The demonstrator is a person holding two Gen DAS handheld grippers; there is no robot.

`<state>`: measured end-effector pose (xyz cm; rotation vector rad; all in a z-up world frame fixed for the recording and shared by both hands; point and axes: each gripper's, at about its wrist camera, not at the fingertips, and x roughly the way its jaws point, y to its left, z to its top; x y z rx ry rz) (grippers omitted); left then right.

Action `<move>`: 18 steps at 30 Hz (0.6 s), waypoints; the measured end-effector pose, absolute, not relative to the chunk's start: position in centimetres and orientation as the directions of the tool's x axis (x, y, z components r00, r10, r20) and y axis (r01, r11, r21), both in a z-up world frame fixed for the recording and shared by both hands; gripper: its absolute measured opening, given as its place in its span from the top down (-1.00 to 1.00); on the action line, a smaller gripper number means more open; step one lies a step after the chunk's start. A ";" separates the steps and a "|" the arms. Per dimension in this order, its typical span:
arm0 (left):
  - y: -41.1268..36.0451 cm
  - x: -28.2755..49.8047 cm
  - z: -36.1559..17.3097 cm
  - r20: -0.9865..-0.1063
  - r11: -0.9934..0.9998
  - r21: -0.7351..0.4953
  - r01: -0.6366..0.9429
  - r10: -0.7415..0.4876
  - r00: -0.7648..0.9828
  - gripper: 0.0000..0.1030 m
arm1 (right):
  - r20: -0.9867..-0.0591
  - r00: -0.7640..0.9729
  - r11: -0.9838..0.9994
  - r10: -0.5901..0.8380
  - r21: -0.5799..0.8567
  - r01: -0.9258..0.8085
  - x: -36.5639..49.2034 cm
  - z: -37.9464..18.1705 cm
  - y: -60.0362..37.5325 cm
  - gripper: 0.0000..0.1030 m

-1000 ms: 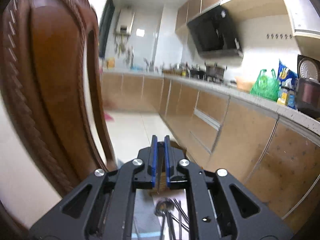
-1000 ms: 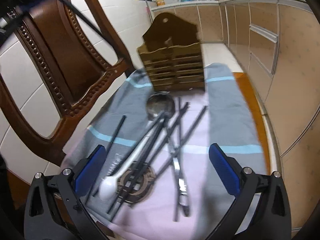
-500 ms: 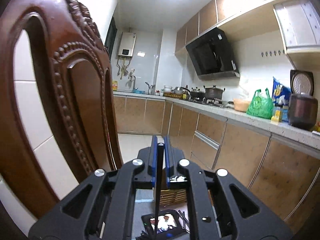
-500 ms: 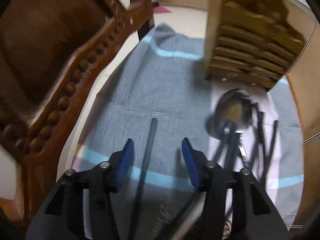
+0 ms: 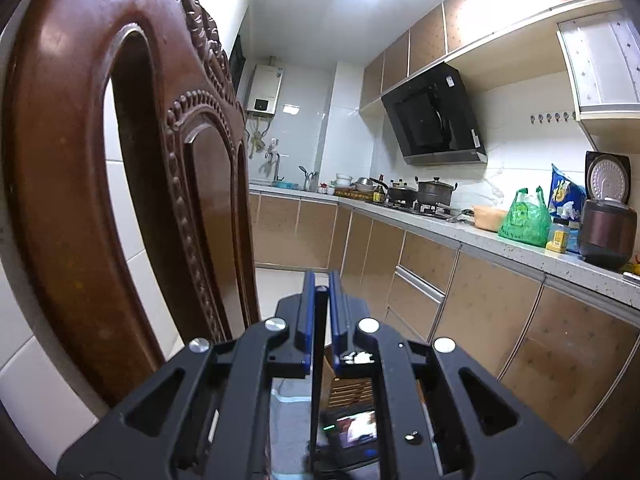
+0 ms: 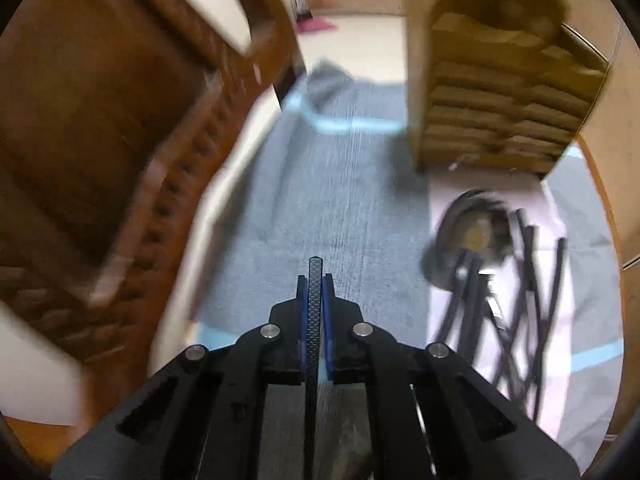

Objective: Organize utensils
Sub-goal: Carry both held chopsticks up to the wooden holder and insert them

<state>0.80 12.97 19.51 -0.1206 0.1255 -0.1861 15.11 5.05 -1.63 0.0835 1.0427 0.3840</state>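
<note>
In the left wrist view, our left gripper (image 5: 320,320) is squeezed narrow on a thin black chopstick (image 5: 318,368) that runs along its fingers. The green bag (image 5: 523,219) has writing too small to read.

In the right wrist view, our right gripper (image 6: 315,320) pinches another chopstick (image 6: 314,312), pointing far. The wooden holder (image 6: 496,96) stands far and right; we guess this hand is nearer it. The other utensils (image 6: 504,292) lie right on the cloth (image 6: 320,200).
</note>
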 end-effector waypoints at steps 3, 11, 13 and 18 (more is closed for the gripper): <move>13.0 0.7 19.4 -0.126 0.974 -0.132 0.185 -0.201 0.971 0.88 | -0.757 0.511 0.909 0.407 0.279 -0.311 12.1 3.0 1.9 0.87; 11.5 0.8 18.7 -0.207 0.971 -0.112 0.210 -0.230 0.951 0.88 | -0.614 0.624 0.875 0.484 0.331 -0.353 3.2 11.1 -7.7 0.86; 10.9 0.9 18.4 -0.232 0.971 -0.111 0.213 -0.233 0.944 0.87 | -0.585 0.646 0.872 0.490 0.340 -0.353 1.6 12.5 -9.5 0.86; 9.4 0.9 17.4 -0.278 0.971 -0.095 0.218 -0.236 0.931 0.87 | -0.541 0.694 0.879 0.475 0.335 -0.340 -0.4 15.1 -12.1 0.86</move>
